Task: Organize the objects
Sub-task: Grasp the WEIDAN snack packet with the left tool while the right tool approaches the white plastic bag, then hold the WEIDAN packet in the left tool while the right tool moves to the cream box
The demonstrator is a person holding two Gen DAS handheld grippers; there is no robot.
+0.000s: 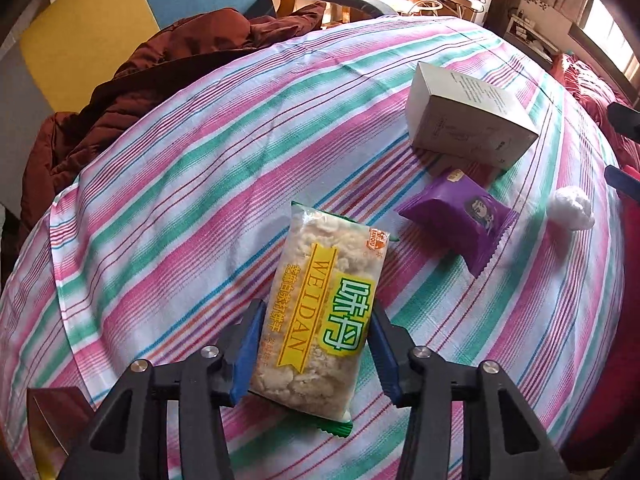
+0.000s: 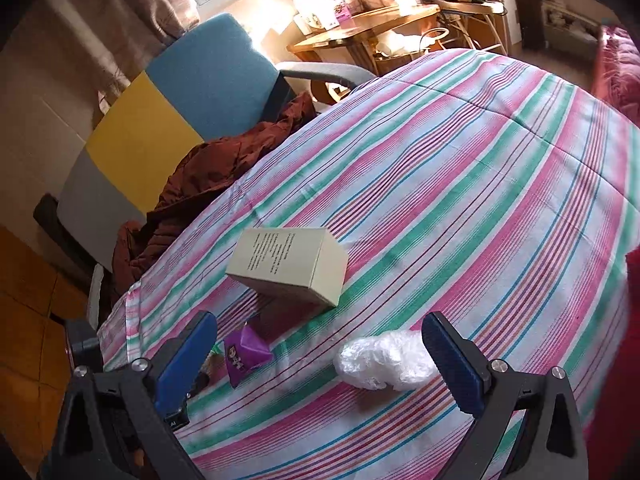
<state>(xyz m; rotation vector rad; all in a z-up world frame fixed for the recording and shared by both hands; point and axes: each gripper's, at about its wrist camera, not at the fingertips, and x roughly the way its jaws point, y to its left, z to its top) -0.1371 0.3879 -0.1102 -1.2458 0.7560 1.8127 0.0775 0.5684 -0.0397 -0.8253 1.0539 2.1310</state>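
Currently the left gripper (image 1: pixel 316 356) is part-closed, its 2 blue pads (image 1: pixel 249 354) pressed against the long sides of 1 clear snack packet (image 1: pixel 320 312) printed "WEIDAN"; the packet runs forward between the fingers, its far end beyond the tips, over the striped tablecloth (image 1: pixel 180 208). Whether the packet is lifted or lying on the cloth cannot be told.

Right gripper (image 2: pixel 320 364) is wide open and holds nothing. 1 crumpled clear plastic wad (image 2: pixel 382 360) lies on the cloth between its fingers, close to the right pad (image 2: pixel 454 364); contact cannot be confirmed.

Ahead and right of the left gripper: 1 purple sachet (image 1: pixel 458 220), lying just beyond the packet and apart from it. Past the sachet stands 1 beige carton (image 1: pixel 468 116), closed, contents not visible; it is tipped up at its near end, and something reddish shows under that edge. The plastic wad (image 1: pixel 572 208) is further right, apart from the sachet.

From the right wrist view, the carton (image 2: pixel 290 266) is straight ahead, and the sachet (image 2: pixel 246 354) is near the left finger.

Beyond the table edge: 1 brown jacket (image 1: pixel 132 92) on 1 chair (image 2: pixel 160 120).
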